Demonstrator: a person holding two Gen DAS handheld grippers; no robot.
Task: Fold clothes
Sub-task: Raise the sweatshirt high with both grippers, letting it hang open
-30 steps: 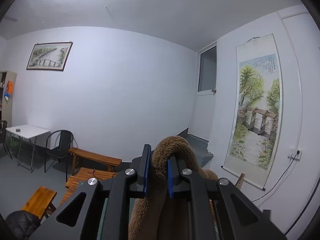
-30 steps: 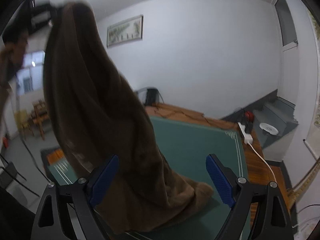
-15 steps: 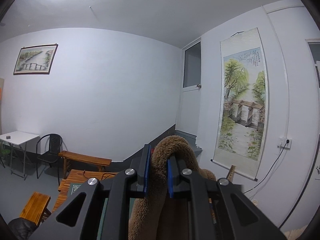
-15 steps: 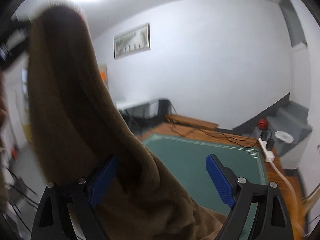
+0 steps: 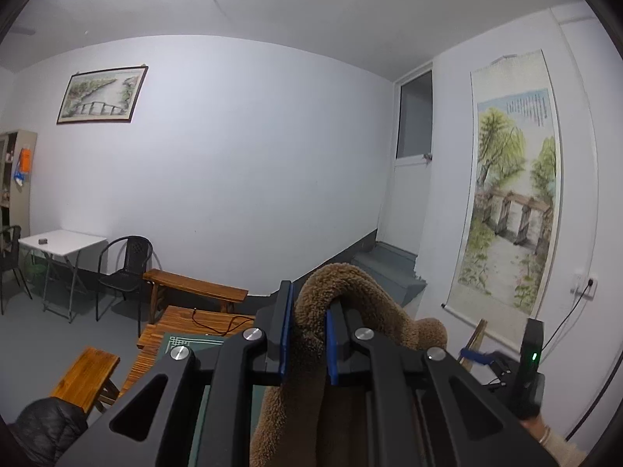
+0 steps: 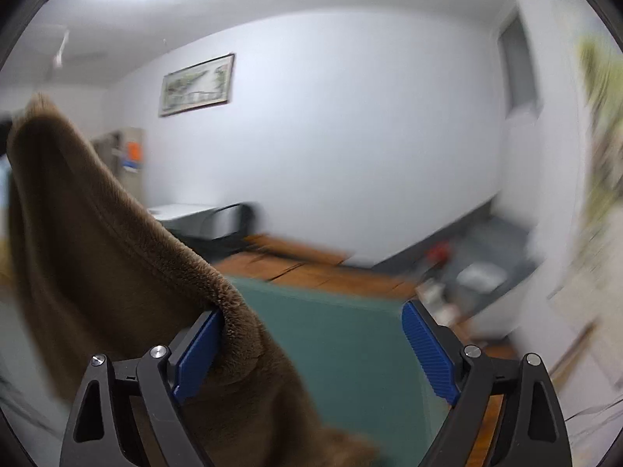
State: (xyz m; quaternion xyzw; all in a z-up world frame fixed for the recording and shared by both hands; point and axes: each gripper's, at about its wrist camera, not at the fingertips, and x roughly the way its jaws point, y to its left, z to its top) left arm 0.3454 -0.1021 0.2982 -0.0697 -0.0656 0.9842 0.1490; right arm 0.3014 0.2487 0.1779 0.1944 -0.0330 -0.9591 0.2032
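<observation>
A brown fleece garment bulges out between the blue pads of my left gripper, which is shut on it and held high, facing the room's far wall. In the right wrist view the same brown garment hangs down from the upper left and drapes over the left fingertip. My right gripper stands wide open, the cloth's edge lying between its jaws on the left side. Below lies the green mat of the table. At the lower right of the left wrist view the other gripper's body shows.
Wooden benches and a low wooden bench stand beyond the green mat. A black chair and white folding table are at the left wall. A scroll painting hangs at right.
The right gripper has swung up and rightward, its view blurred; the garment's edge now lies against its left pad. The left gripper turned back left, still clamped on the cloth.
</observation>
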